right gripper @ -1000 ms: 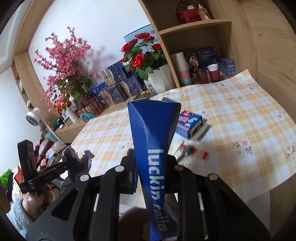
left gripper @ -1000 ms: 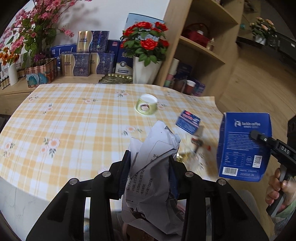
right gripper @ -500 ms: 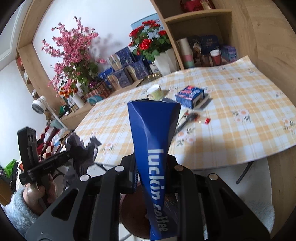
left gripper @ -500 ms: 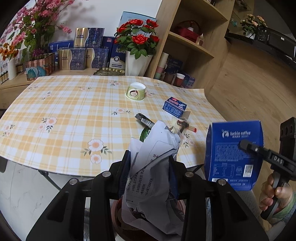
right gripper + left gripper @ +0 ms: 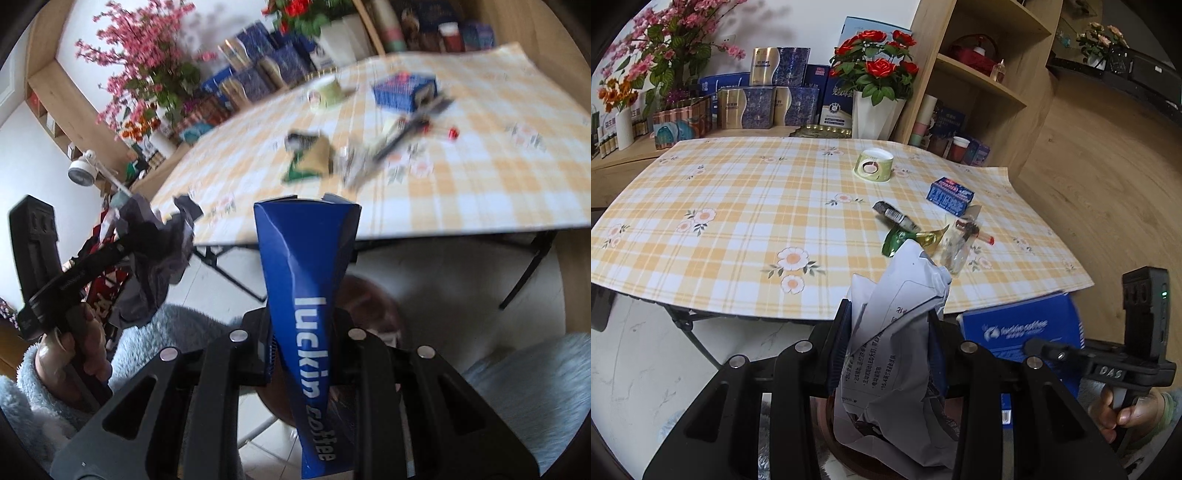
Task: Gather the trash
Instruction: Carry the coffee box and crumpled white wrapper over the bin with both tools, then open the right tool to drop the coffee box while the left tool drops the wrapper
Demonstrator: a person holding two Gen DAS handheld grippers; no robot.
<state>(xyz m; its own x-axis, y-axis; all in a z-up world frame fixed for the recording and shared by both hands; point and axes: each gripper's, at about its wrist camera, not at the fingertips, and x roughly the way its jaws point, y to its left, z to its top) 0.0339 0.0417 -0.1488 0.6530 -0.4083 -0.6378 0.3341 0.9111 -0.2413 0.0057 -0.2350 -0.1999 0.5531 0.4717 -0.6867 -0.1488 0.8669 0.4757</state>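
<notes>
Both grippers have drawn back below the table edge; left gripper (image 5: 888, 354) clamps crumpled paper (image 5: 897, 332), right gripper (image 5: 306, 354) pinches the blue carton (image 5: 306, 295).

A crumpled grey printed wrapper (image 5: 897, 332) and a flattened blue "luckin coffee" carton (image 5: 306, 295) are held off the table (both pinched upright), while a green packet (image 5: 897, 242), small blue box (image 5: 950, 195) and green cup (image 5: 873, 164) are left on the checked cloth.

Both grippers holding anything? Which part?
Left gripper: crumpled paper, clamped around its middle. Right gripper: blue coffee box, pinched flat across its lower half.
</notes>
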